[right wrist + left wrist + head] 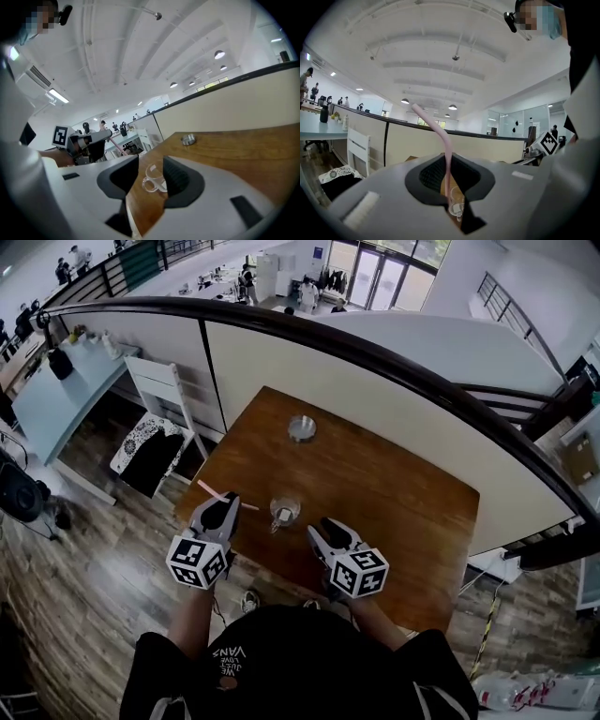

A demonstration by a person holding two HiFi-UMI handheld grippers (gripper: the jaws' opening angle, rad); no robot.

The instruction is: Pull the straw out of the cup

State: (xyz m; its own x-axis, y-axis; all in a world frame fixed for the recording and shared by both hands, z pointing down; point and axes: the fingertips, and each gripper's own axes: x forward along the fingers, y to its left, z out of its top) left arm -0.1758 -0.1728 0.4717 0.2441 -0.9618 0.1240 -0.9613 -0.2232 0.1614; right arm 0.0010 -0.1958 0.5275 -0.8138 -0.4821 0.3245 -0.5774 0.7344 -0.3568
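A small clear glass cup (284,512) with a handle stands near the front edge of the wooden table (394,493). The pink bent straw (212,490) is out of the cup, lying crosswise in my left gripper (227,502), which is shut on it just left of the cup. In the left gripper view the straw (442,140) rises from between the jaws of the left gripper (448,190), and the cup (457,205) shows below and beyond. My right gripper (325,529) is open, to the right of the cup and not touching it. Through its jaws, the right gripper (151,180) looks at the cup (154,179).
A small round metal dish (302,427) sits toward the far side of the table, also seen in the right gripper view (188,139). A curved black railing (375,357) and a partition run behind the table. A white chair (155,418) stands at the left.
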